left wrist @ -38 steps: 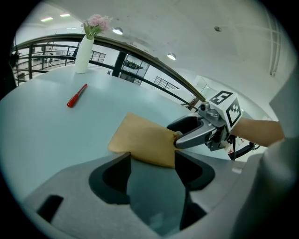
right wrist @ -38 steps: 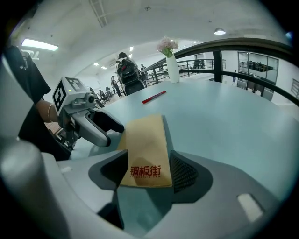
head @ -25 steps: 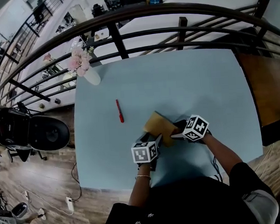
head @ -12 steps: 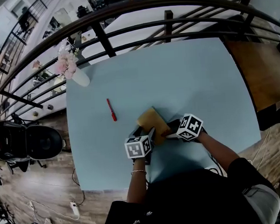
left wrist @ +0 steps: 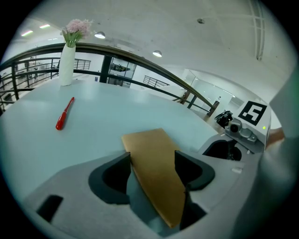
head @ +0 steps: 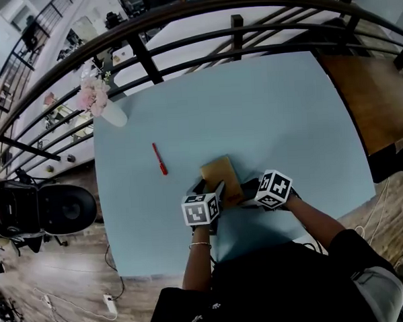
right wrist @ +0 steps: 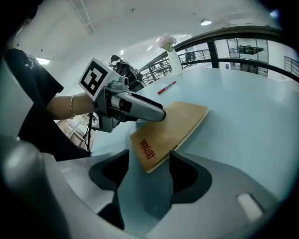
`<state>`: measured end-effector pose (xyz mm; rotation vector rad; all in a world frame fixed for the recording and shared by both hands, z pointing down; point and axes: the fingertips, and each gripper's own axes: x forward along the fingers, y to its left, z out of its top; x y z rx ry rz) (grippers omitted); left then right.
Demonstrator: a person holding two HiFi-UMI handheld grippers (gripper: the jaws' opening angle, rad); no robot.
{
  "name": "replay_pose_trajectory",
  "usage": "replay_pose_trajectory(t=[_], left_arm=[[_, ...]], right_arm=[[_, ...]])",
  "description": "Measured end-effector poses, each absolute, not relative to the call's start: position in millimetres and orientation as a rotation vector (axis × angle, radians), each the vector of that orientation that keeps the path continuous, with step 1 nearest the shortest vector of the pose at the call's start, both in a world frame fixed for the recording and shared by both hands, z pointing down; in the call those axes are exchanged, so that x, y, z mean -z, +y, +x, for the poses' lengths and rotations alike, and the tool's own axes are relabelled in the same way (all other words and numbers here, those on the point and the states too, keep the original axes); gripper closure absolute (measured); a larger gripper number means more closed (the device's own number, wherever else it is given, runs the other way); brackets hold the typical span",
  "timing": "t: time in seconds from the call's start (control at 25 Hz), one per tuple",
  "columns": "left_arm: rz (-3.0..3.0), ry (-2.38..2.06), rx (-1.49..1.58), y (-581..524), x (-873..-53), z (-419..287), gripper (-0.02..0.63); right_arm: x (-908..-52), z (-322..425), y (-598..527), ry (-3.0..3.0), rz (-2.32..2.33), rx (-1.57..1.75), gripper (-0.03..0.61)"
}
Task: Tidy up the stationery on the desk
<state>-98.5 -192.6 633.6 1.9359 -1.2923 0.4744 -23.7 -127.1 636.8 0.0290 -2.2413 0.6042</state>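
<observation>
A thin brown notebook (head: 221, 175) lies tilted on the pale blue desk (head: 273, 106), near its front edge. My left gripper (head: 214, 191) is shut on the notebook's near left side; in the left gripper view the notebook (left wrist: 152, 154) runs between the two pads. In the right gripper view one finger of the left gripper (right wrist: 140, 109) rests on top of the notebook (right wrist: 182, 119). My right gripper (head: 249, 188) stands open at the notebook's near right corner, which sits at the mouth of its jaws (right wrist: 148, 175) without touching the pads. A red pen (head: 159, 158) lies to the left, apart.
A white vase with pink flowers (head: 111, 109) stands at the desk's far left corner. A dark curved railing (head: 181, 30) runs along the far edge. A brown wooden table (head: 374, 107) adjoins on the right, and a black chair (head: 42, 209) stands on the floor at the left.
The notebook has turned from a diamond angle to nearly square with the desk, still in my left gripper. My right gripper has shifted a little along its near edge, jaws unchanged.
</observation>
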Motion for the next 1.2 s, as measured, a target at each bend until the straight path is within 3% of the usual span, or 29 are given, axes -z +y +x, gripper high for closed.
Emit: replay_pose_trajectory(t=[0.76, 1.08, 1.2], left_arm=[[1.998, -1.318, -0.425, -183, -613, -103, 0.333], [2.102, -1.415, -0.422, -166, -575, -127, 0.483], [2.148, -1.452, -0.398, -164, -559, -132, 0.578]], right_arm=[[-609, -19, -139, -2.384, 0.250, -0.620, 0.300], [-537, -24, -176, -2.678, 0.673, -0.434, 0.561], [-516, -25, -178, -2.771, 0.769, -0.461, 0.568]])
